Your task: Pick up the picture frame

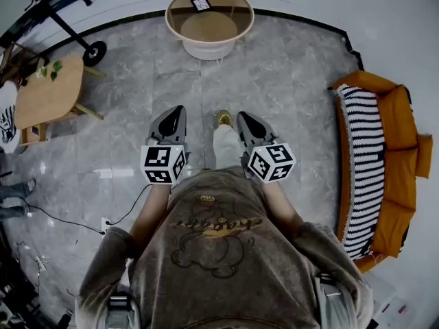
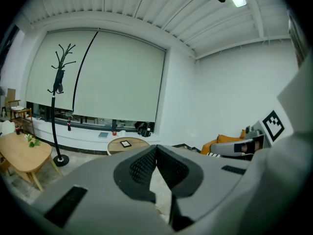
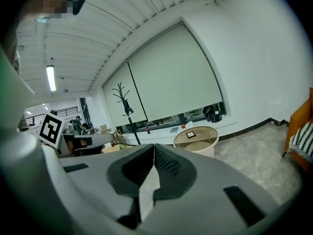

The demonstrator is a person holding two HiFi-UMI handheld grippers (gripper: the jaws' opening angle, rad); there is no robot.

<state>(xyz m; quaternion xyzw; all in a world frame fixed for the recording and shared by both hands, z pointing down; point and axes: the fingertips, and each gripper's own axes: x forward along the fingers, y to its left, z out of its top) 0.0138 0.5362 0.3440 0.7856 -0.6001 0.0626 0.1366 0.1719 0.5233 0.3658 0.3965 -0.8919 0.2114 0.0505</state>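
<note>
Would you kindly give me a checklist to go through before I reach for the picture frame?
1. Frame found, lying on the round table: ok.
2. Frame within reach: not ok, the table stands well ahead.
3. Left gripper empty: ok.
4. Right gripper empty: ok.
5. Jaws open for the grasp: not ok, both are shut.
6. Floor up to the table free of obstacles: ok.
</note>
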